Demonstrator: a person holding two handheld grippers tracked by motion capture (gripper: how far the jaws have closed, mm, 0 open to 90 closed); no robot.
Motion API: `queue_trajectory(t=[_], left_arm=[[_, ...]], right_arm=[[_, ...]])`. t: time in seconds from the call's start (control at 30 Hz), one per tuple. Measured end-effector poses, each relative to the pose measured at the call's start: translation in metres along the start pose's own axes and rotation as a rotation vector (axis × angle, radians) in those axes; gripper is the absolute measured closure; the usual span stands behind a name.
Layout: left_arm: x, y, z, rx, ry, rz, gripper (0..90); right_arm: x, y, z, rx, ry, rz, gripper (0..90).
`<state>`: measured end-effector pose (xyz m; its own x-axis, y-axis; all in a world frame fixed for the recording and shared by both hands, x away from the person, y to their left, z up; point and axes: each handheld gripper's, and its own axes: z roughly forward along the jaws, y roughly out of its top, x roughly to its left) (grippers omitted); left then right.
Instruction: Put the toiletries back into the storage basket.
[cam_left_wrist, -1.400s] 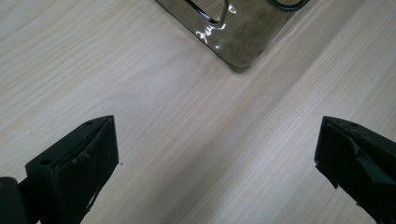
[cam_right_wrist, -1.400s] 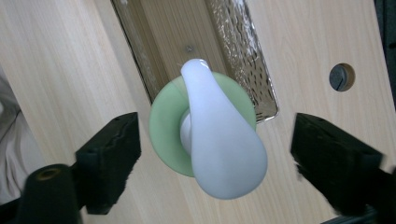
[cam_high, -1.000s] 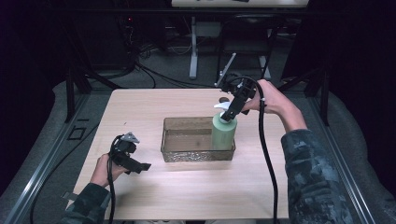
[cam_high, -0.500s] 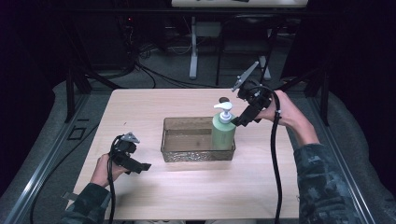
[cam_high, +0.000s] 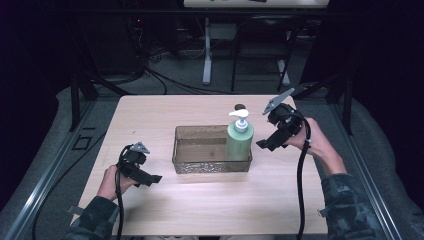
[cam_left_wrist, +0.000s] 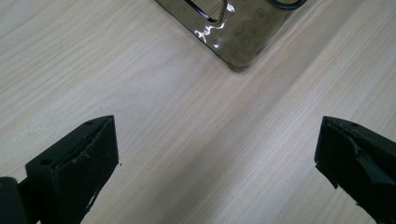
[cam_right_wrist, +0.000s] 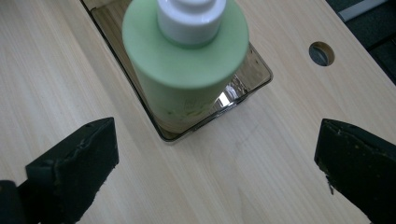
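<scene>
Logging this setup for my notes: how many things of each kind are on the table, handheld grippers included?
Green pump bottle: 1
Clear brown tray: 1
Handheld grippers: 2, the left gripper and the right gripper, both open
Total: 4

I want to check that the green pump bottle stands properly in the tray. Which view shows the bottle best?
The high view: the whole green pump bottle shows upright at the right end of the tray, white pump included. The right gripper view looks down on its shoulder and collar at close range, slightly blurred. The left gripper view catches a tray corner.
</scene>
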<state>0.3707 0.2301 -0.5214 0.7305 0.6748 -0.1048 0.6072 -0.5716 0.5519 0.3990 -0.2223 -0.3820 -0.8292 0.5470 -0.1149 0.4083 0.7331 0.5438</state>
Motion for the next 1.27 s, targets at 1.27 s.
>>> queue_trajectory(t=[1.27], left_arm=[[0.002,-0.001,0.008,0.023,-0.007,0.007,0.0]], right_arm=[[0.016,-0.129,0.084,-0.028,-0.024,0.23,0.0]])
